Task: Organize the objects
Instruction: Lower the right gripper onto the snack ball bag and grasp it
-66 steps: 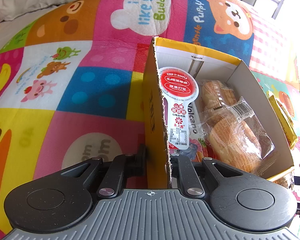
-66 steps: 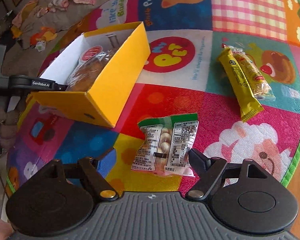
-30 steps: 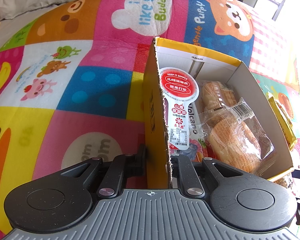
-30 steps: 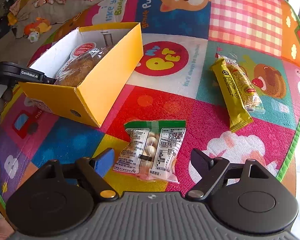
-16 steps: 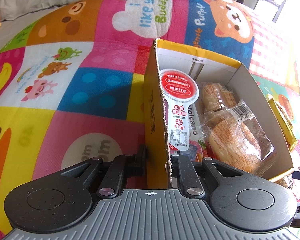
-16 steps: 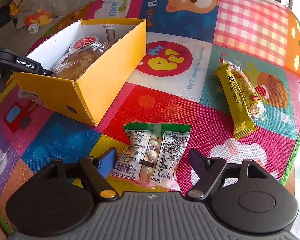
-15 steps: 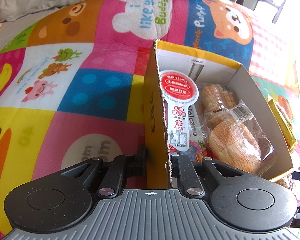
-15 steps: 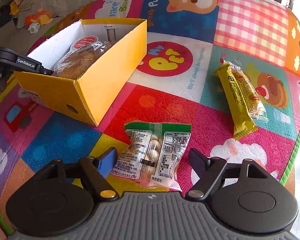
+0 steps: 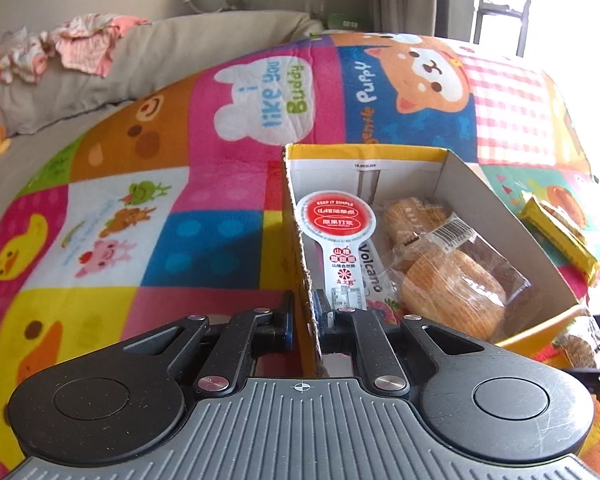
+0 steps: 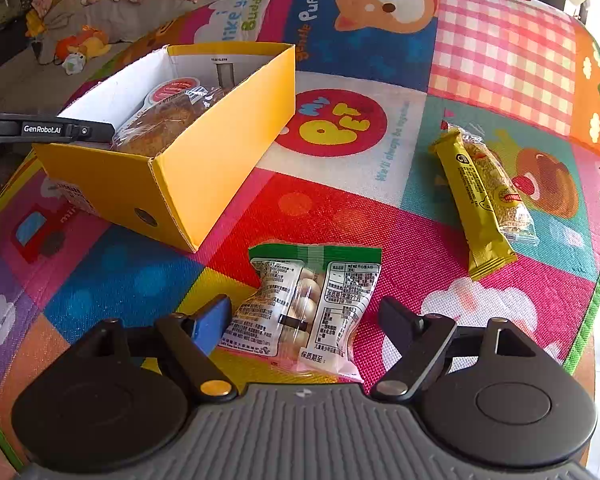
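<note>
Patchwork cartoon play mat point(image 10: 340, 208) covers the surface, a beige sofa point(image 9: 188, 52) with strewn clothes behind. Left gripper point(image 9: 302, 316) is clamped on the near wall of the yellow cardboard box point(image 10: 220, 148) of snacks. Right gripper point(image 10: 304, 320), jaws opening, straddles a green-topped snack packet point(image 10: 312, 304) without touching it; a yellow bar point(image 10: 472, 196) lies well apart.

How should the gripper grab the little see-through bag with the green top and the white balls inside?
Probably across the pinched middle of the clear green-topped snack packet, coming down from above. It lies flat on the colourful play mat, and its waist is narrower than its ends. The right gripper, its jaws opening, already straddles it, not yet touching.
</note>
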Motion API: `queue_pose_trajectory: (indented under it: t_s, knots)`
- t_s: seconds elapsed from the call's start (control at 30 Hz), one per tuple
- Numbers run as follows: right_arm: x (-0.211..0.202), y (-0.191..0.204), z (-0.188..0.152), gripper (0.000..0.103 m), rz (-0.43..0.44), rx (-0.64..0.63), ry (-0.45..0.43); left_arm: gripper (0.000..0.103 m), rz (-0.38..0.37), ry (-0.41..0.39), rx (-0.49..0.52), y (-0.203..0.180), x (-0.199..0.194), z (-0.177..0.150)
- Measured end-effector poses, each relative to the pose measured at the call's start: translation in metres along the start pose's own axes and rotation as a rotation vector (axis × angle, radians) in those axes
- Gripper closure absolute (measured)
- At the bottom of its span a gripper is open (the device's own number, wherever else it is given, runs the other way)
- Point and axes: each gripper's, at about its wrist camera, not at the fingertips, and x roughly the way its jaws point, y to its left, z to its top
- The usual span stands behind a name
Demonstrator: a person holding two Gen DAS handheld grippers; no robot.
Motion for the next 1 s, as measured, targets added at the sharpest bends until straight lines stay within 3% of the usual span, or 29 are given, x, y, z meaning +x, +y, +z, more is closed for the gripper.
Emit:
queue_pose_trajectory:
  t_s: [0.17, 0.33, 0.57, 0.73, 1.0]
  knots:
    - [0.001, 0.001, 0.001, 0.019, -0.001, -0.004, -0.002, 0.094, -0.056, 0.063, -0.046, 0.009, -0.009, 0.008]
    - [0.002, 0.002, 0.002, 0.019, -0.016, -0.006, -0.006, 0.095, -0.044, 0.061, -0.030, 0.006, -0.011, 0.006]
    - [0.005, 0.004, 0.005, 0.019, -0.020, -0.009, -0.016, 0.094, -0.053, 0.076, -0.083, 0.011, -0.009, 0.008]
    - [0.003, 0.005, 0.007, 0.038, 0.003, -0.018, -0.015, 0.094, -0.060, 0.081, -0.099, 0.013, -0.007, 0.008]
    - [-0.019, -0.006, 0.000, 0.041, 0.005, 0.014, 0.017, 0.094, -0.072, 0.080, -0.106, 0.014, -0.005, 0.006]
